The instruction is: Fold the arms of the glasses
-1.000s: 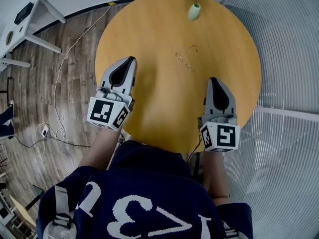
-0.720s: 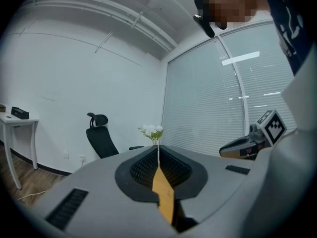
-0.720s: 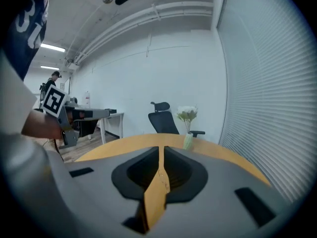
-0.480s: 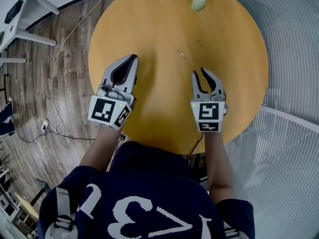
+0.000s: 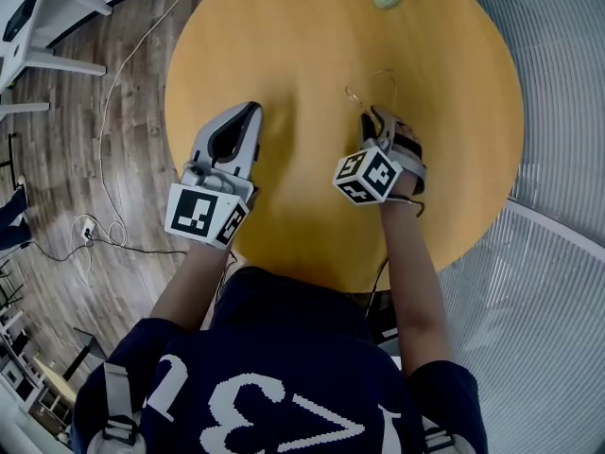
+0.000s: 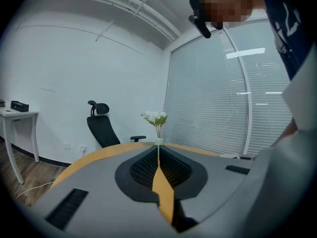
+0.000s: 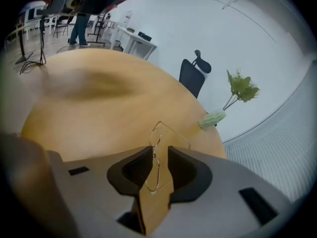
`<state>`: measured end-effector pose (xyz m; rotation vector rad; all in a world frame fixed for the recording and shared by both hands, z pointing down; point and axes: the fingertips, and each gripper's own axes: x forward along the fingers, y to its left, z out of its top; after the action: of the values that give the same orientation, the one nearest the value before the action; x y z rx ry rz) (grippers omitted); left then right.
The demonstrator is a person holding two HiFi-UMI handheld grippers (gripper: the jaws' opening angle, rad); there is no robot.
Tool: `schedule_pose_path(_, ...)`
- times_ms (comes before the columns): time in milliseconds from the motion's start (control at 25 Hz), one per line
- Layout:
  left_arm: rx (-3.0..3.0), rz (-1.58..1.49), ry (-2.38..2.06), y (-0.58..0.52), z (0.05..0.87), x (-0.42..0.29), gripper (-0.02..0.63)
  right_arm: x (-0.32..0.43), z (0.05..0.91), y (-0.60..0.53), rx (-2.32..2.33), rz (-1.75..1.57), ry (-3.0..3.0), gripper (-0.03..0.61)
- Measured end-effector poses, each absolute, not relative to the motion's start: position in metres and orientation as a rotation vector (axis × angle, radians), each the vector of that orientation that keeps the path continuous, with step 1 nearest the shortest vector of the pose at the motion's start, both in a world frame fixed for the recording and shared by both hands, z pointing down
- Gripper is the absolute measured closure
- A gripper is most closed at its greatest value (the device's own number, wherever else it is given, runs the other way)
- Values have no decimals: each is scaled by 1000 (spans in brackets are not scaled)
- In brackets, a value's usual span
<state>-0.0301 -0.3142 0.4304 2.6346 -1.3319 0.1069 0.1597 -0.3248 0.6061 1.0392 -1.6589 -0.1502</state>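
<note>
Right gripper view is showing the right gripper (image 5: pixel 376 121) with jaws standing apart around the thin wire glasses (image 7: pixel 156 152) lying on the round table (image 5: pixel 284 55), the frame barely reading in head view where the marker cube (image 5: pixel 367 175) is covering those jaws, while the left gripper (image 6: pixel 158 150) is staying pressed together, empty.

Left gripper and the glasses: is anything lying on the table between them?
No. In the head view, only bare yellow tabletop separates the left gripper from the glasses.
</note>
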Motion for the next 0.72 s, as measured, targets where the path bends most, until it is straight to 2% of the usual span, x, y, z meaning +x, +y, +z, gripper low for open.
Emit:
schedule_pose_path(240, 2609, 120, -1346, -314, 439, -41, 592, 154, 624, -330, 980, -172, -1583, 467)
schedule_pose_path(360, 2603, 119, -1355, -316, 438, -45, 592, 156, 623, -332, 991, -178, -1572, 523)
schedule_pose_path(720, 2607, 102, -1359, -318, 436, -48, 592, 157, 589, -325, 1027, -289, -1660, 541)
